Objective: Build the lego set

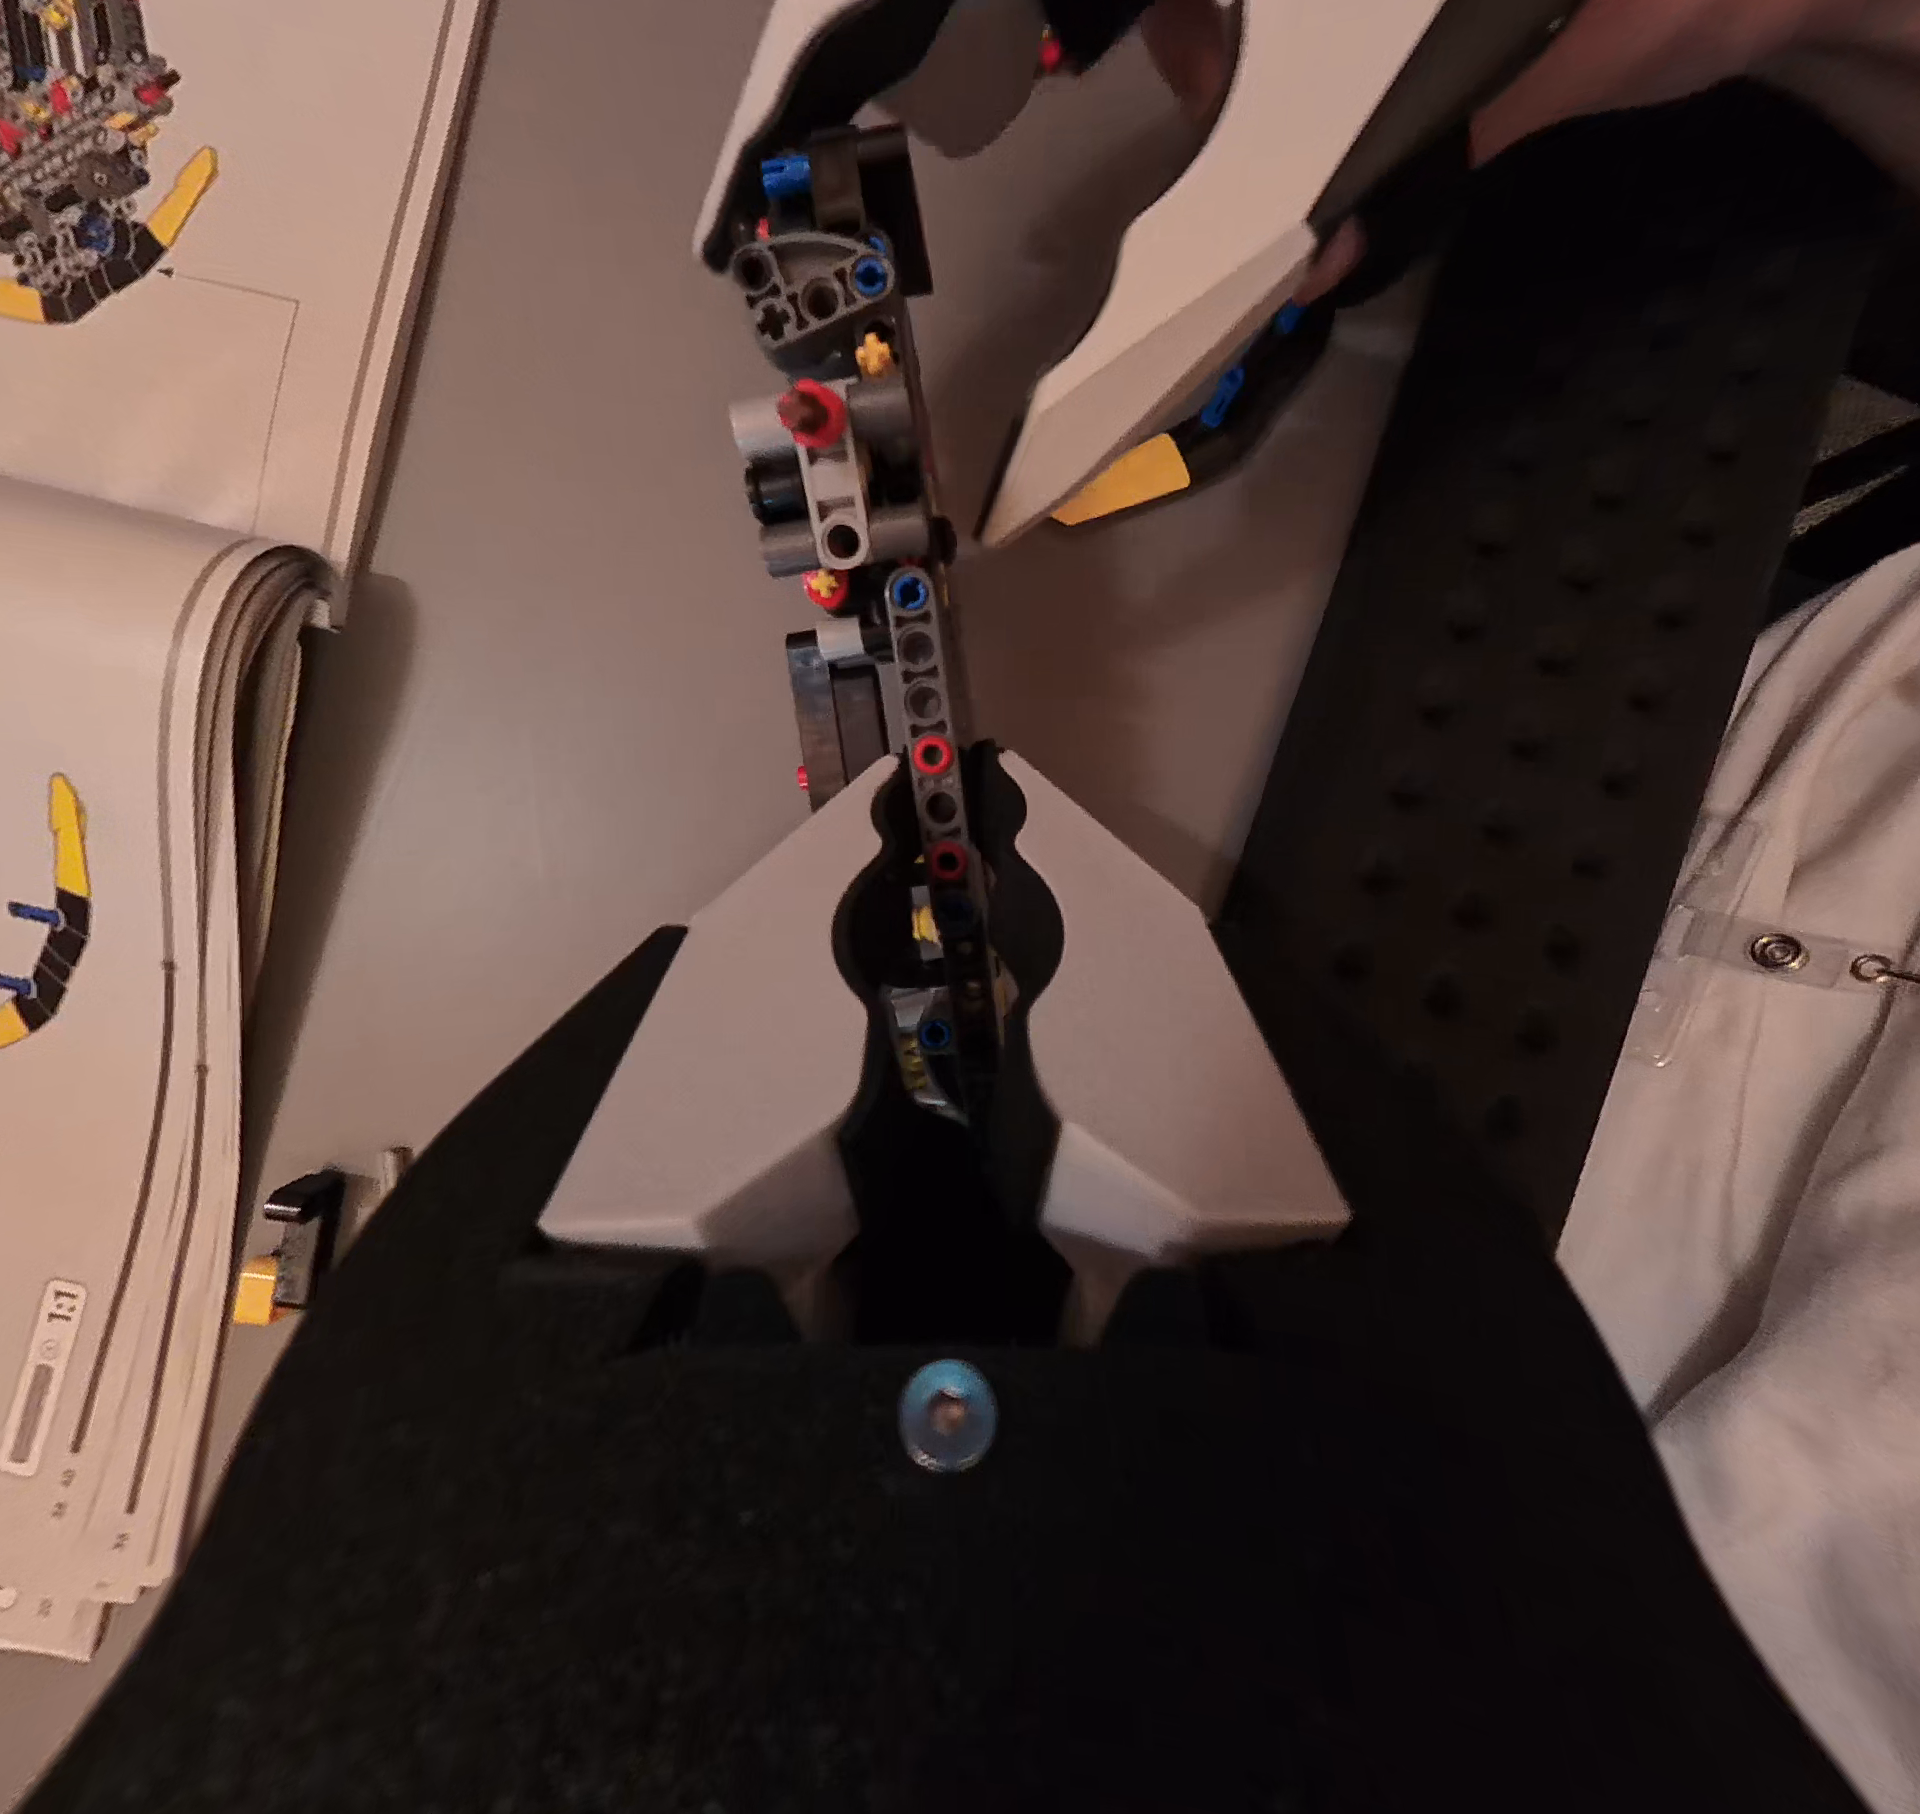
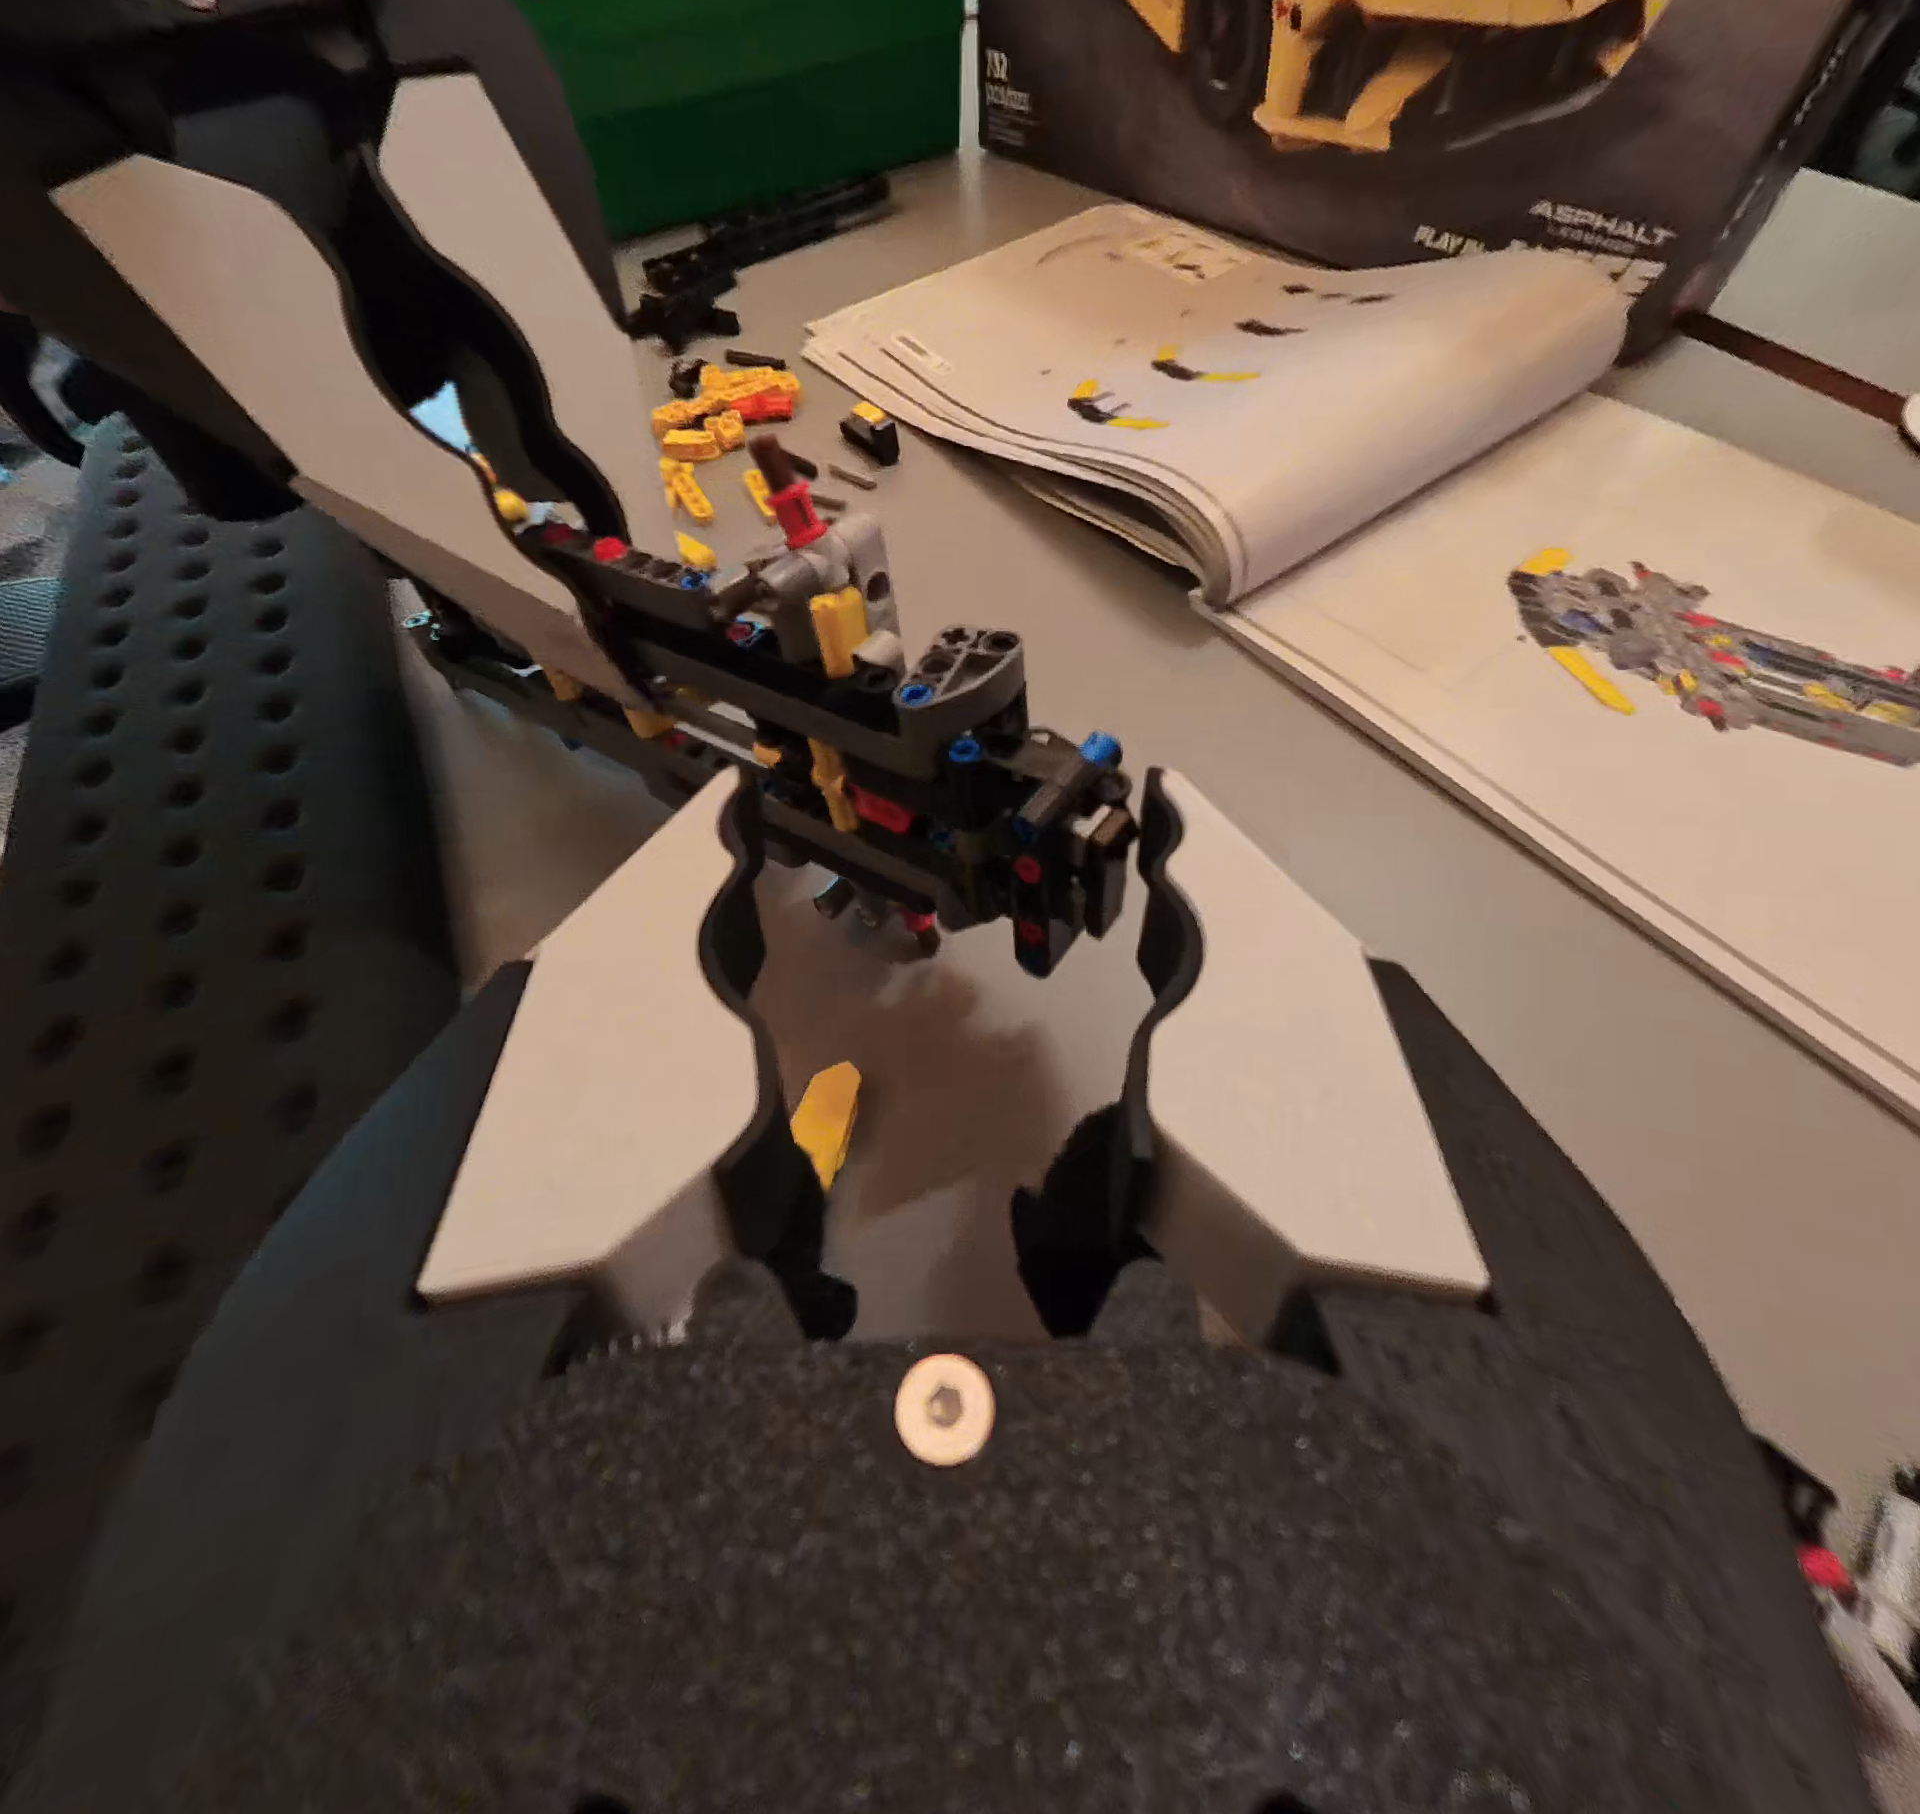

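A long Lego Technic assembly (image 1: 831, 434) of dark grey beams with red, blue and yellow pins is held in the air over the grey table (image 2: 1351, 933). My left gripper (image 1: 940, 777) is shut on one end of its beam; it also shows in the right wrist view (image 2: 566, 543). My right gripper (image 2: 940, 798) is open, with its jaws on either side of the assembly's (image 2: 894, 725) other end, not closed on it. It shows in the left wrist view (image 1: 857, 377) too. A black curved piece with a yellow tip (image 2: 826, 1115) lies just below the right gripper's fingers.
An open instruction booklet (image 2: 1299, 434) lies to the right, the set's box (image 2: 1455, 81) and a green bin (image 2: 748, 50) behind. Loose yellow and black pieces (image 2: 717, 414) lie at the back. A black perforated chair back (image 2: 187, 829) stands to the left. A person's white garment (image 1: 1787, 1037) shows.
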### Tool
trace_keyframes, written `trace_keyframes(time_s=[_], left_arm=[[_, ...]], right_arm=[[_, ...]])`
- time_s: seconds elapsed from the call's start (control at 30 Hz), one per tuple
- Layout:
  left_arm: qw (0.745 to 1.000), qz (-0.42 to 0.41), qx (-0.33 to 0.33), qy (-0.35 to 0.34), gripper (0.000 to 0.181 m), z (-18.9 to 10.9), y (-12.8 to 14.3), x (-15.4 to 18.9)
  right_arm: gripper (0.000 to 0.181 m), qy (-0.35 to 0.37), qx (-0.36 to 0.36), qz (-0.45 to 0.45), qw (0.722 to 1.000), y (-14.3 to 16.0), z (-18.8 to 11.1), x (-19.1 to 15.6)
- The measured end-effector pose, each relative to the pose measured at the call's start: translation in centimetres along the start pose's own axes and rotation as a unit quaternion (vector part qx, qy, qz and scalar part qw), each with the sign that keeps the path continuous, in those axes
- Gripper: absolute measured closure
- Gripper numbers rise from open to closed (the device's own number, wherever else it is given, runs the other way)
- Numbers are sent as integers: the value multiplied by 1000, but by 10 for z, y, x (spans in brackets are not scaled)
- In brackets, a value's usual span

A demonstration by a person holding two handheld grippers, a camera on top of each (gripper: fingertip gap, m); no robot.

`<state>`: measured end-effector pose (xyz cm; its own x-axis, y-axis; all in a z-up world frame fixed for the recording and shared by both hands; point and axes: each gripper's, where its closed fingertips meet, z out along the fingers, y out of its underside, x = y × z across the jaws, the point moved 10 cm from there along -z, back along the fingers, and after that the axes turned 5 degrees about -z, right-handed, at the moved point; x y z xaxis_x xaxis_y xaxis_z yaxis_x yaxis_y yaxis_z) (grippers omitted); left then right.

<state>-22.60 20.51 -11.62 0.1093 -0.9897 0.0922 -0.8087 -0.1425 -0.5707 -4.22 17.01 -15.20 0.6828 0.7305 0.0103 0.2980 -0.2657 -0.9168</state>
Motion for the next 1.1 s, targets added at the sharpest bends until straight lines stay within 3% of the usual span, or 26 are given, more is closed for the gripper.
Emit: trace_keyframes(time_s=[0.13, 0.27, 0.4, 0.6, 0.7, 0.8, 0.87, 1.0, 1.1], left_arm=[[1000, 5, 5, -4, 174, 1, 0, 3], [999, -21, 30, 2, 157, -2, 7, -2], [993, -76, 71, 59, 157, -7, 18, -11], [966, -146, 171, 124, 152, -61, 60, -35], [968, -172, 175, 57, 152, -95, 101, -64], [976, -176, 121, -34, 152, -111, 145, -90], [980, -174, 84, -54, 152, -113, 167, -100], [978, -170, 3, -122, 149, -116, 198, -117], [970, -191, -17, -152, 145, -119, 204, -129]], right_arm=[[115, -23, 7, -6, 1000, 4, 3, 4], [135, -34, 11, -13, 999, 5, 1, 6], [139, -51, 14, -29, 998, 4, 2, 4], [139, -86, 9, -33, 996, 3, 3, 15], [139, -94, 0, -34, 995, 1, 5, 20], [139, -98, -8, -42, 994, -2, 8, 24], [139, -99, -10, -51, 994, -4, 9, 24], [139, -97, -5, -52, 994, -2, 8, 22], [139, -95, -1, -54, 994, -1, 8, 22]])
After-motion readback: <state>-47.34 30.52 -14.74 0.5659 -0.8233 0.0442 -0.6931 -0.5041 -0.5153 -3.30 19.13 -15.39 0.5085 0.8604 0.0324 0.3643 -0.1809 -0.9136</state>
